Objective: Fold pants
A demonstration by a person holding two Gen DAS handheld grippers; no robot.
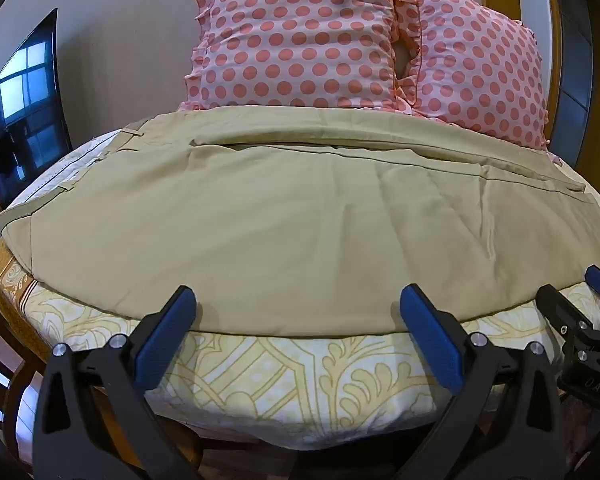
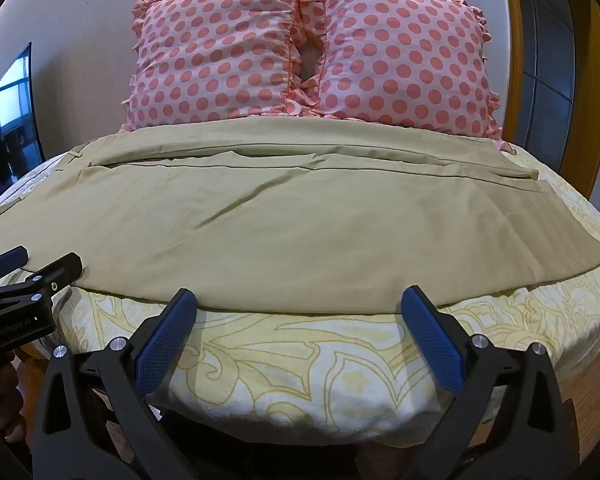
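Pants (image 1: 300, 216) lie flat across bed (image 1: 300, 376), below polka-dot pillows (image 1: 296, 36), legs side by side. No fold evident yet; all folding seems left. Left claw (image 1: 298, 320) and right claw (image 2: 298, 320) wide apart, empty, at near hem edge.
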